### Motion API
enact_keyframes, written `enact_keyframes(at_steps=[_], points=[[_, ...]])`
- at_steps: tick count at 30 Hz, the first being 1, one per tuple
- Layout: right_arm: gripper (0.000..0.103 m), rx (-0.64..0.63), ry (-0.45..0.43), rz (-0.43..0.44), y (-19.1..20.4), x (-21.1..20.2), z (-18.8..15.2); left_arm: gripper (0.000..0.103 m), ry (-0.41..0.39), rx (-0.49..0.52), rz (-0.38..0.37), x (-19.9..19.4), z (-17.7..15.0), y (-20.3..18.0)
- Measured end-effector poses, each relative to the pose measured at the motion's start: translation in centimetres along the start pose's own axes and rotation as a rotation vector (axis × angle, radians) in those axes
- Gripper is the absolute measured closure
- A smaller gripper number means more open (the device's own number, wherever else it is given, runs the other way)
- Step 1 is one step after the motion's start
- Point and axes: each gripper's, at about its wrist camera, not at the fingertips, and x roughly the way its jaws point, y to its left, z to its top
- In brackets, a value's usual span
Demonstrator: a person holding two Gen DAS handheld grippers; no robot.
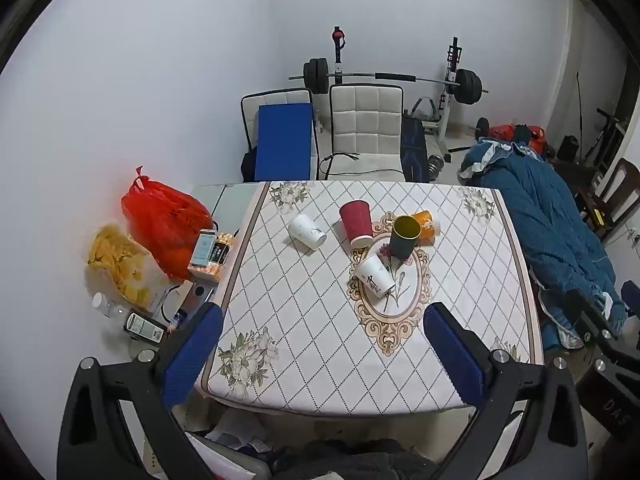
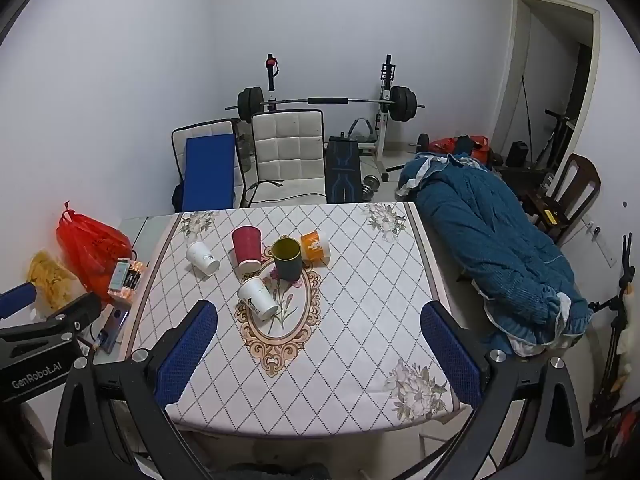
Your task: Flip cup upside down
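Observation:
Several cups sit mid-table on a patterned cloth (image 1: 304, 320). A dark cup (image 1: 405, 238) (image 2: 287, 259) stands upright, mouth up. A red cup (image 1: 356, 223) (image 2: 247, 249) stands upside down. Two white cups (image 1: 307, 231) (image 1: 374, 277) and an orange cup (image 1: 427, 226) lie on their sides; they also show in the right wrist view (image 2: 202, 257) (image 2: 257, 298) (image 2: 315, 247). My left gripper (image 1: 323, 326) is open and empty, above the table's near edge. My right gripper (image 2: 319, 322) is open and empty, to its right, equally far back from the cups.
A red bag (image 1: 168, 220), a snack bag (image 1: 120, 264), small boxes (image 1: 210, 254) and bottles crowd the table's left strip. Two chairs (image 1: 366, 132) stand behind the table, a weight bench (image 1: 384, 78) beyond. A blue quilt (image 2: 492, 248) lies to the right.

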Motion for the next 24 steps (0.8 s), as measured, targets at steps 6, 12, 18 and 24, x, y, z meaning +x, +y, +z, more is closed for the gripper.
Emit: enact_keyframes(at_steps=[6, 12, 18, 24], points=[[0.000, 0.005, 0.005, 0.006, -0.1, -0.1, 0.0, 0.000, -0.007, -0.016, -0.009, -0.4, 0.2, 0.5], [0.000, -0.014, 0.012, -0.004, 0.4, 0.5, -0.1, 0.000, -0.012, -0.020, -0.007, -0.8, 0.1, 0.7], [0.000, -0.012, 0.011, 0.002, 0.4, 0.5, -0.3, 0.000, -0.014, -0.019, -0.008, -1.1, 0.1, 0.7], [0.000, -0.009, 0.010, 0.004, 0.5, 0.4, -0.4, 0.000, -0.015, -0.019, -0.006, -1.1, 0.2, 0.7]])
